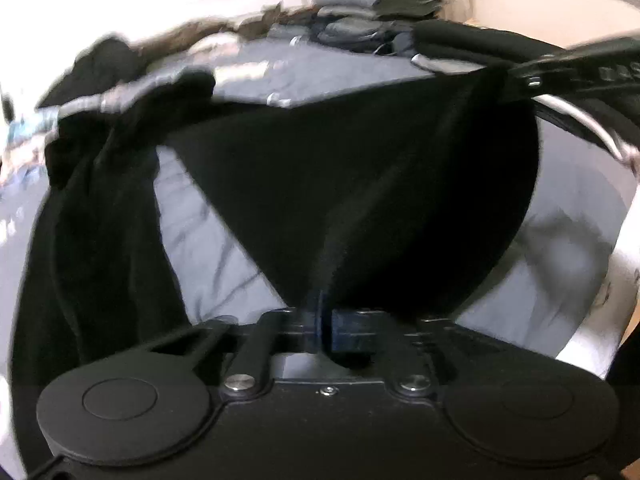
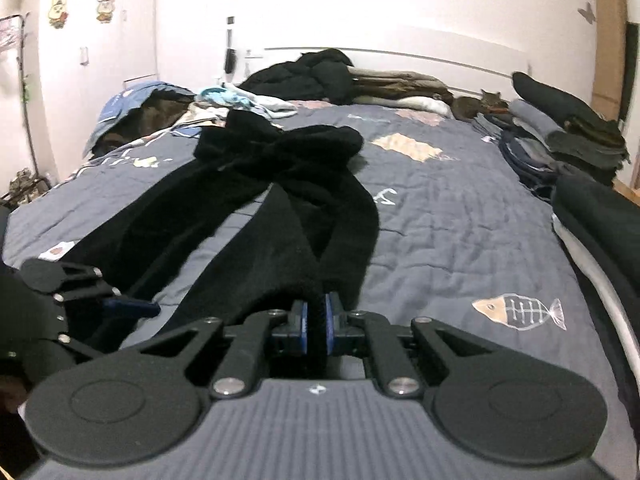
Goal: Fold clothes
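A black fleece garment (image 2: 280,200), shaped like trousers, lies lengthwise on the blue quilt (image 2: 440,220), its two legs running away and crossing near their far ends. My right gripper (image 2: 316,320) is shut on its near edge. At the left of that view my left gripper (image 2: 132,306) holds the same edge. In the left wrist view the black fleece garment (image 1: 340,180) is stretched as a wide panel from my left gripper (image 1: 322,320), shut on the cloth, up to my right gripper (image 1: 516,70).
Folded grey and dark clothes are stacked (image 2: 560,140) along the bed's right side, the same stack (image 1: 372,4) showing at the top of the left wrist view. Loose clothes are heaped (image 2: 312,76) by the headboard. White walls surround the bed.
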Tool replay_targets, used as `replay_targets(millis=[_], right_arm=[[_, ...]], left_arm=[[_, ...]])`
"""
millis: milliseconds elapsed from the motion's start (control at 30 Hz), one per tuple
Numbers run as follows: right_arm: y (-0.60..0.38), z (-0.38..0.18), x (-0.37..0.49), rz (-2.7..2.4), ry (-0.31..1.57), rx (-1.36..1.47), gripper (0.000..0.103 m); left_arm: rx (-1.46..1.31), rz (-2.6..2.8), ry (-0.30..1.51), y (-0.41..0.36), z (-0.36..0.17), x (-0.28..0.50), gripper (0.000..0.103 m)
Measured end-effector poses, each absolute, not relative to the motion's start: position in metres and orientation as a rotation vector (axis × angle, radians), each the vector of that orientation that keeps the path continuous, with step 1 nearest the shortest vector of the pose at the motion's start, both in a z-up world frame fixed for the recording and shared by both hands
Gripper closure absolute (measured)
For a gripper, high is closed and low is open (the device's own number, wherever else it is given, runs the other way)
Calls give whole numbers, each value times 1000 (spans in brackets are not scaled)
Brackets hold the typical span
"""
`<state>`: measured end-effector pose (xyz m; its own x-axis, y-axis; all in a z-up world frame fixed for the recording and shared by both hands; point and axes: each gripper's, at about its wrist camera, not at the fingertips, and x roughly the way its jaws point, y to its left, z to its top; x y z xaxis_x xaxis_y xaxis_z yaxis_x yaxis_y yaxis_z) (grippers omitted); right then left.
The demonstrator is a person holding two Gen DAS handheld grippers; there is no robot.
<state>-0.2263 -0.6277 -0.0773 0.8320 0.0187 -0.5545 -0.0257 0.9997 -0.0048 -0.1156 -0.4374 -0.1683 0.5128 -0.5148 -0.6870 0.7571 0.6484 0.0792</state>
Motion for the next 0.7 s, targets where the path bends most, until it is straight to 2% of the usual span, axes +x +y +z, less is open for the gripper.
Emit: replay_targets(millis=[133, 300, 467, 700], right_arm=[[-641, -66, -234, 4, 576, 13, 95], [-648, -22, -248, 36, 544, -90, 95], [-639, 19, -265, 66, 546, -323, 95], [-626, -23, -274, 162, 751, -504, 95]], left_arm=[[362, -842, 647, -426, -145, -122, 99], [224, -970, 632, -406, -89, -136, 99], [149, -1080, 636, -400, -54, -168, 99], [215, -1059, 859, -423, -120, -200, 99]])
